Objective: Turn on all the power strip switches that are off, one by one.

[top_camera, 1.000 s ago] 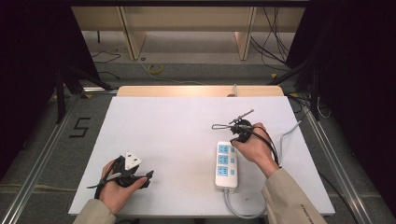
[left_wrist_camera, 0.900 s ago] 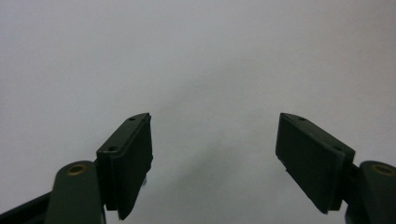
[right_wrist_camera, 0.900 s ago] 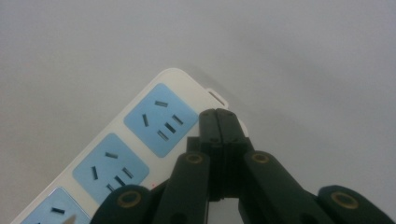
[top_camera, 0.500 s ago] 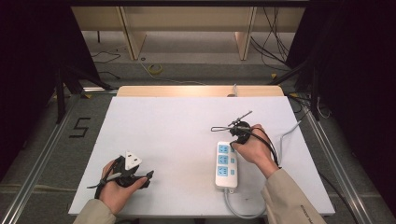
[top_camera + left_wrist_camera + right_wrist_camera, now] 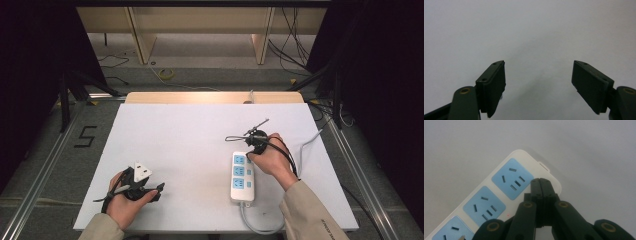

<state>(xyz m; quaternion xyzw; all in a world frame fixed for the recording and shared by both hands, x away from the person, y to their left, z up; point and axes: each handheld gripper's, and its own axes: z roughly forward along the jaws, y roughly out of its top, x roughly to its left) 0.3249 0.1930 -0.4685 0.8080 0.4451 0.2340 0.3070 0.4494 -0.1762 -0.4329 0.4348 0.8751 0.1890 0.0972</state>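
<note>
Little differs from the pictures of a second and half a second ago: both hands sit where they were, the right hand point(image 5: 270, 159) perhaps a touch nearer the white power strip point(image 5: 240, 177), which has not shifted. The strip lies flat on the white table point(image 5: 190, 135) toward its right near side, its three blue sockets in a row and its pale cable point(image 5: 260, 225) looping off the near end. The right gripper point(image 5: 541, 185) hovers over the strip's far end; in the right gripper view its jaws are pressed together with nothing between them, their tips above the strip's edge just beside the end socket point(image 5: 512, 178). The left gripper point(image 5: 537, 85) rests low over bare table at the near left corner, its jaws spread wide and empty. No container stands on the table.
</note>
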